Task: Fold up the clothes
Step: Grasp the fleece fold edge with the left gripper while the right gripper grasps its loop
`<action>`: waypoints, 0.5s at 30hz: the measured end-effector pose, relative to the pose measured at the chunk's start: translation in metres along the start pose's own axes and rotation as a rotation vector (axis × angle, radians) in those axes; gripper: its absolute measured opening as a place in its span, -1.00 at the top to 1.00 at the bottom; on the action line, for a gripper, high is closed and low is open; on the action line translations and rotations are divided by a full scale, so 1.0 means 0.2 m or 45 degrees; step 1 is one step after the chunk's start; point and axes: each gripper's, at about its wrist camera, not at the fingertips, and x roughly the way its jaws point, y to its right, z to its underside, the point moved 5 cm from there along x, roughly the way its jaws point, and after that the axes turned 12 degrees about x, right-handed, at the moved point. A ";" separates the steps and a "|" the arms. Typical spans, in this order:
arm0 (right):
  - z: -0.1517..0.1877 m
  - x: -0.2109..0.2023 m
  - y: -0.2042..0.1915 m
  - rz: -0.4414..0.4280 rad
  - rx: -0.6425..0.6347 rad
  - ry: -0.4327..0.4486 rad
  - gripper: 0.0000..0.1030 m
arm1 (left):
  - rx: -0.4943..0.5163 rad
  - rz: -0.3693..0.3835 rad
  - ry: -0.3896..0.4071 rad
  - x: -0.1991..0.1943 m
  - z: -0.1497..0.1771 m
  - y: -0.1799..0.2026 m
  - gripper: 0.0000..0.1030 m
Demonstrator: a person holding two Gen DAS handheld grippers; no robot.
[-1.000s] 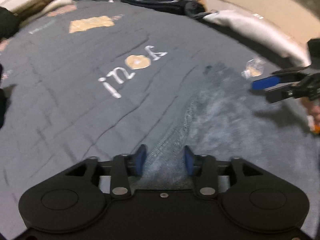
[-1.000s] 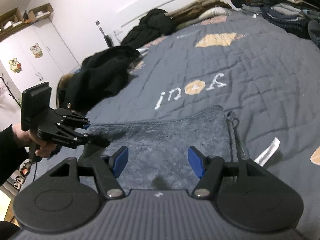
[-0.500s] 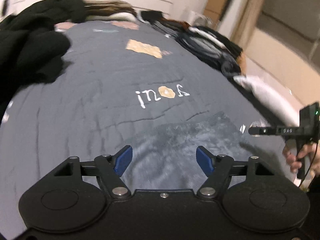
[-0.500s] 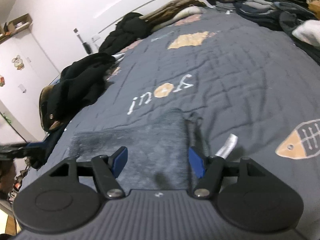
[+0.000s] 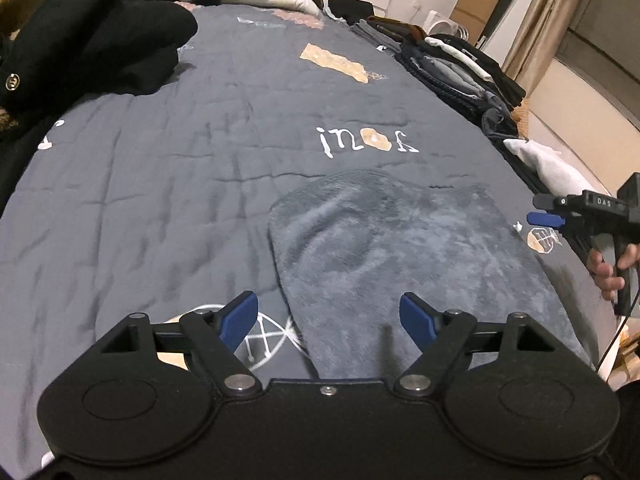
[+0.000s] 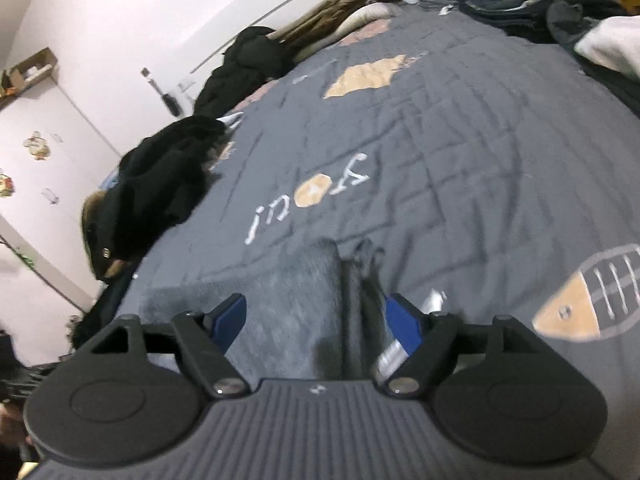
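A grey fleece garment (image 5: 408, 256) lies folded flat on the dark grey quilt (image 5: 168, 168). My left gripper (image 5: 330, 320) is open and empty, hovering over the garment's near left edge. My right gripper (image 6: 316, 320) is open over the garment's right end (image 6: 296, 300), where its folded edge and a white label (image 6: 434, 300) lie near the right finger. The right gripper also shows in the left wrist view (image 5: 546, 218), held at the garment's right side.
A pile of black coats (image 5: 80, 48) lies at the bed's far left. Stacks of folded clothes (image 5: 460, 68) line the far right edge, with a white item (image 5: 544, 160) below them. Curtains and a wall stand beyond the right side.
My left gripper let go of the garment's edge, opened wide and drew back and up. The right gripper stayed open and moved closer to the garment's right end.
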 end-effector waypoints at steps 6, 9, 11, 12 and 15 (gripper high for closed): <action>-0.07 0.23 0.05 0.078 -0.116 -0.194 -0.58 | 0.003 0.048 -0.042 0.13 -0.04 -0.08 -0.51; -0.11 0.34 0.08 0.113 -0.127 -0.247 -0.60 | 0.031 0.071 -0.063 0.19 -0.07 -0.12 -0.52; -0.13 0.41 0.09 0.120 -0.137 -0.289 -0.66 | 0.009 0.108 -0.079 0.25 -0.09 -0.15 -0.56; -0.13 0.44 0.10 0.117 -0.135 -0.317 -0.73 | 0.000 0.121 -0.093 0.28 -0.09 -0.16 -0.59; -0.12 0.53 0.09 0.111 -0.136 -0.386 -1.00 | -0.025 0.153 -0.123 0.36 -0.09 -0.19 -0.66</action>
